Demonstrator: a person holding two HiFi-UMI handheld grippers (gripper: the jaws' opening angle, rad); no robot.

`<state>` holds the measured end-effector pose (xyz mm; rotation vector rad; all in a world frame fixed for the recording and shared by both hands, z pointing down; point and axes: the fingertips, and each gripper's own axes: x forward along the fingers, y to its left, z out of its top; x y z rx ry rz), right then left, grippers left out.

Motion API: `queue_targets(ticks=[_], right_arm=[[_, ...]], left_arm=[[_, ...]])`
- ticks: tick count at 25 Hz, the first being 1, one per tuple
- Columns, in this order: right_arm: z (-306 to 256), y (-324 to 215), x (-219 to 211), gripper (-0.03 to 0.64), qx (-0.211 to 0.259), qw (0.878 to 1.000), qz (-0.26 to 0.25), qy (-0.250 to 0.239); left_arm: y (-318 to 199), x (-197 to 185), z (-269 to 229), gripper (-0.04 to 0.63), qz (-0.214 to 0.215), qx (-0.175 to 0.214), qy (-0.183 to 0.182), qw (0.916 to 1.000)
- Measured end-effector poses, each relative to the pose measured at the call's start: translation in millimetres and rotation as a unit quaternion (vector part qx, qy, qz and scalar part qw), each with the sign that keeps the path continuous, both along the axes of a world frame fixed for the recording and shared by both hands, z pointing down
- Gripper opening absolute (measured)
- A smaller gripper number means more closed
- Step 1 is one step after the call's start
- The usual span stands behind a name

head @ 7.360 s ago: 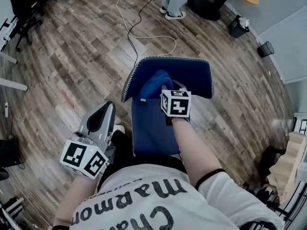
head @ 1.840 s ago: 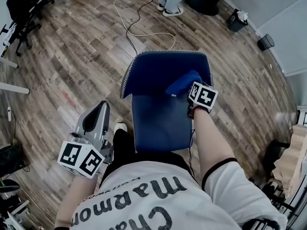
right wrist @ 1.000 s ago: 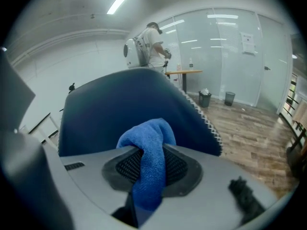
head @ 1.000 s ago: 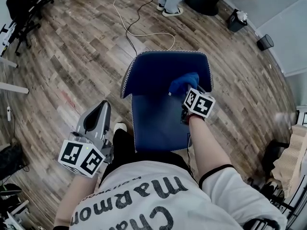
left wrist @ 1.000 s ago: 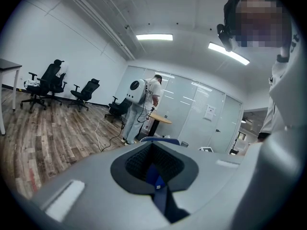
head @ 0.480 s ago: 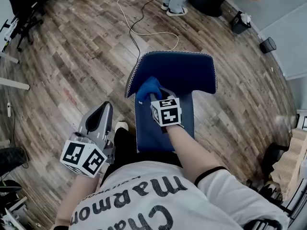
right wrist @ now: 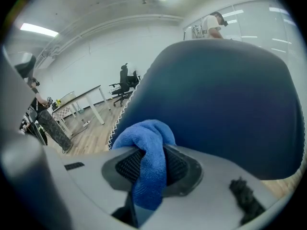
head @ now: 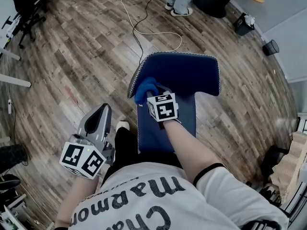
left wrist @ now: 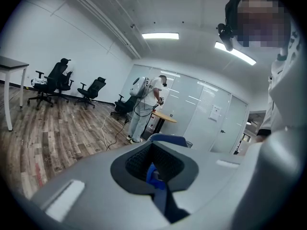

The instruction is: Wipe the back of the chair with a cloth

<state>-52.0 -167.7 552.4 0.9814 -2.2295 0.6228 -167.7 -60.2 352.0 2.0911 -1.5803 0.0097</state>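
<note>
1. Your right gripper (head: 151,97) is clamped on the bright blue terry cloth (right wrist: 146,147), which hangs bunched between its jaws.
2. The cloth is pressed to the dark blue fabric chair back (head: 187,73), at its left side near the white-stitched edge.
3. Your left gripper (head: 98,117) is held low at your left side, well apart from the chair, with its jaws drawn together on nothing.
4. Wood-plank flooring (head: 72,56) lies beneath.

Chair (head: 192,73) and cable (head: 135,31) on wood floor (head: 72,51)

Blue cloth (head: 145,88) bunched, touching blue chair back (head: 187,73) near left edge.
</note>
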Motion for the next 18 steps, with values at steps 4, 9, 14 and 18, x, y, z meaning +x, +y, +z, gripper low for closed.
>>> queue_targets(ticks=[4,9,14,18], right_arm=[[1.3,-6.0,9.7,0.109,-0.002,1.000,0.021,-0.003],[7.1,-16.1,28.3,0.110,0.006,0.999,0.032,0.008],[14.4,-29.9,62.4,0.112,0.021,0.998,0.032,0.045],[18.9,-39.2,101.2,0.112,0.022,0.996,0.056,0.070]], left_arm=[[-1.3,1.5,1.3,0.009,0.003,-0.004,-0.001,1.0000],[-3.5,2.9,1.9,0.009,0.004,-0.004,-0.003,1.0000],[-3.2,-0.8,2.5,0.009,-0.001,-0.011,-0.011,0.9999],[-1.2,-8.5,4.1,0.009,-0.007,-0.015,-0.016,0.9997]])
